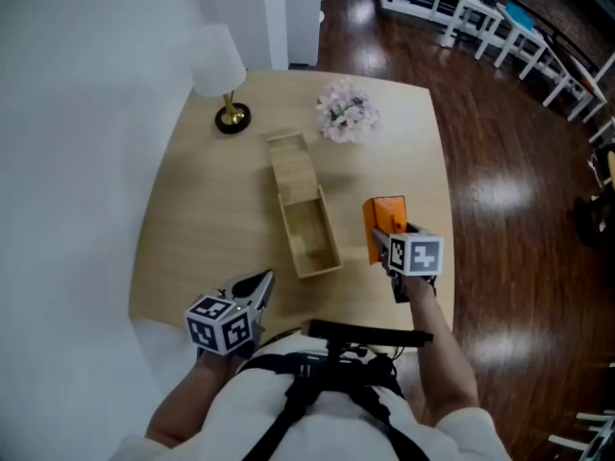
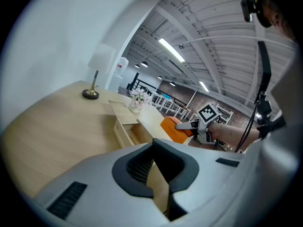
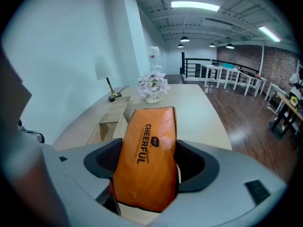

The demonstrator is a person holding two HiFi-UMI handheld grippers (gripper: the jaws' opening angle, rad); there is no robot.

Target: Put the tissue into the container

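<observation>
An orange tissue pack (image 1: 387,219) stands upright between the jaws of my right gripper (image 1: 384,242), which is shut on it just above the table, to the right of the container. In the right gripper view the tissue pack (image 3: 147,150) fills the gap between the pads. The container (image 1: 332,240) is a long wooden box in the middle of the table; its lid is slid toward the far end and the near half lies open and empty. My left gripper (image 1: 262,280) hovers at the near table edge, left of the box, shut and holding nothing.
A white-shaded lamp (image 1: 219,70) stands at the far left of the round wooden table (image 1: 192,219). A vase of pale flowers (image 1: 346,111) sits beyond the box. Dark wood floor (image 1: 509,190) lies to the right, and a white wall runs along the left.
</observation>
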